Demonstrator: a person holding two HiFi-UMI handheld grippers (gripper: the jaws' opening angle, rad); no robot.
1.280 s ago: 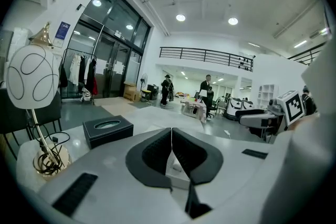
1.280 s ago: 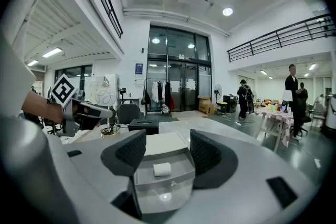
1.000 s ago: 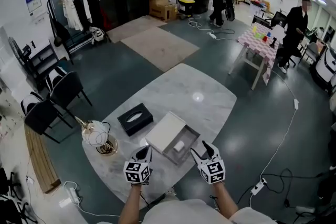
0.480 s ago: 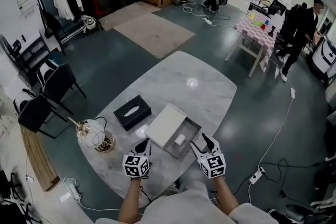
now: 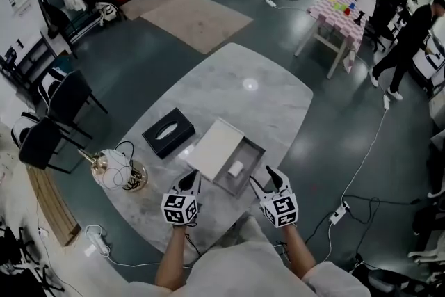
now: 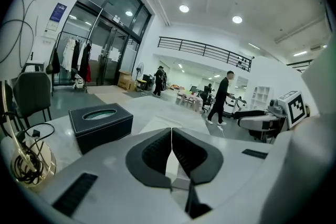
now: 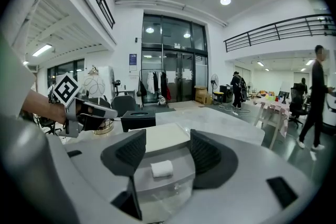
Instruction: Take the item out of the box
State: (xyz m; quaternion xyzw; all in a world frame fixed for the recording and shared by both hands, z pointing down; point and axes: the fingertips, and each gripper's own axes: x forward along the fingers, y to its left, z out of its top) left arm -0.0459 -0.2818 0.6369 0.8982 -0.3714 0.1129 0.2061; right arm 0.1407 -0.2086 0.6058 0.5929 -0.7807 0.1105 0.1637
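Note:
An open grey box (image 5: 245,162) lies on the marble table (image 5: 264,101) with its white lid (image 5: 214,147) beside it on the left. A small white item (image 5: 235,168) rests inside the box. My right gripper (image 5: 266,179) hovers open at the box's near right corner. In the right gripper view the white item (image 7: 161,168) lies in the box (image 7: 169,178) between the spread jaws of the right gripper (image 7: 168,147). My left gripper (image 5: 191,181) is shut and empty, just near of the lid. In the left gripper view the left gripper (image 6: 171,136) shows its jaws pressed together.
A black tissue box (image 5: 167,132) sits left of the lid. A gold stand with tangled wire (image 5: 115,170) stands at the table's left edge. Black chairs (image 5: 59,115) stand on the floor to the left, cables (image 5: 361,177) trail right. A person (image 5: 410,38) walks at the far right.
The head view has shifted, so the table sits higher in frame. Both grippers stay near the box's near side. The person at the right has walked on.

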